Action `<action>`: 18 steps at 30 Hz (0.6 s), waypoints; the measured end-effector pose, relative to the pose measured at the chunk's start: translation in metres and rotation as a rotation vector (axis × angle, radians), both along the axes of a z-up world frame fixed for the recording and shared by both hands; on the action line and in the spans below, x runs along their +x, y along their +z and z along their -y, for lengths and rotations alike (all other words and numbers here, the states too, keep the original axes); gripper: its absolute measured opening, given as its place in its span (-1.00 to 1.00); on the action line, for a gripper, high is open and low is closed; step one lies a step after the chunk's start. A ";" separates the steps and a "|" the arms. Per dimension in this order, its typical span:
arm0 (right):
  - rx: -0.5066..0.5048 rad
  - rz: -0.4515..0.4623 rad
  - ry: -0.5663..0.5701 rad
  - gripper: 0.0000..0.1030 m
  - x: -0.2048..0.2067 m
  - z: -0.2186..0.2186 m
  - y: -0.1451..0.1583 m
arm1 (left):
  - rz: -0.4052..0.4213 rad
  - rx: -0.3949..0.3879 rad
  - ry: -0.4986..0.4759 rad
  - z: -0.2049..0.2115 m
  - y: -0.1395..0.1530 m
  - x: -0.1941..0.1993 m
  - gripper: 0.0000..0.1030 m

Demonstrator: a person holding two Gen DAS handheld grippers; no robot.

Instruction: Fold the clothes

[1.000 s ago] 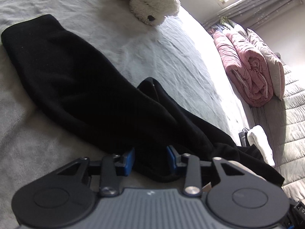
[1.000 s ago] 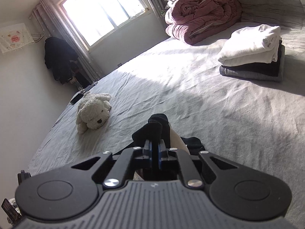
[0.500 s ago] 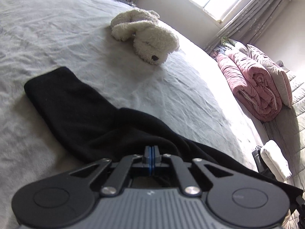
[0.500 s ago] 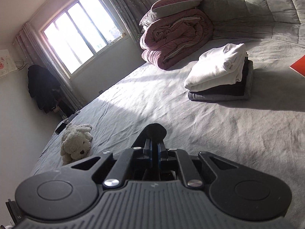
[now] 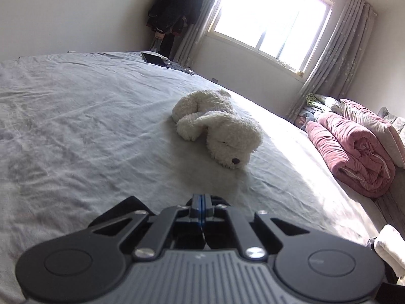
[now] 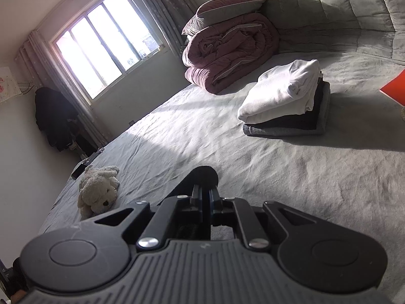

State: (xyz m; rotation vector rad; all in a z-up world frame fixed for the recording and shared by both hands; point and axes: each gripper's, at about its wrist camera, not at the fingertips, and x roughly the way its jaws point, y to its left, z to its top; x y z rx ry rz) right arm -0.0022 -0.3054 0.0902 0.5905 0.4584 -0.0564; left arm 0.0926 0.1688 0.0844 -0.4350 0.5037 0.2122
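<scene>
A black garment is held by both grippers above the grey bed (image 5: 76, 126). My left gripper (image 5: 201, 200) is shut, its blue pads pressed together on the black cloth, which shows as a dark fold (image 5: 126, 204) at the gripper's left and hangs hidden below it. In the right wrist view, my right gripper (image 6: 205, 190) is shut on another part of the garment, and a rounded lump of black cloth (image 6: 202, 174) sticks out past the fingertips. The rest of the garment is out of sight under both grippers.
A white plush dog (image 5: 220, 129) lies mid-bed ahead of the left gripper. A folded stack of white, black and grey clothes (image 6: 286, 101) sits right of the right gripper. A rolled pink quilt (image 6: 227, 50) with pillows lies by the headboard. A dark tablet (image 5: 154, 59) rests at the far edge.
The left gripper closed on the black garment, then rose and tipped up, so the spread cloth dropped out of view. The right gripper stayed shut and swung towards the folded stack.
</scene>
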 end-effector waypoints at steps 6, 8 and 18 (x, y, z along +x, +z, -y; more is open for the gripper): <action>-0.004 -0.082 0.002 -0.84 0.007 0.003 -0.012 | -0.203 -0.056 0.052 -0.024 -0.024 0.003 -0.99; -0.015 -0.098 0.013 -0.83 0.010 0.002 -0.015 | -0.255 -0.090 0.037 -0.027 -0.036 0.003 -0.99; -0.075 -0.099 0.027 0.03 0.019 -0.006 -0.014 | -0.274 -0.115 -0.045 -0.027 -0.033 -0.006 -0.26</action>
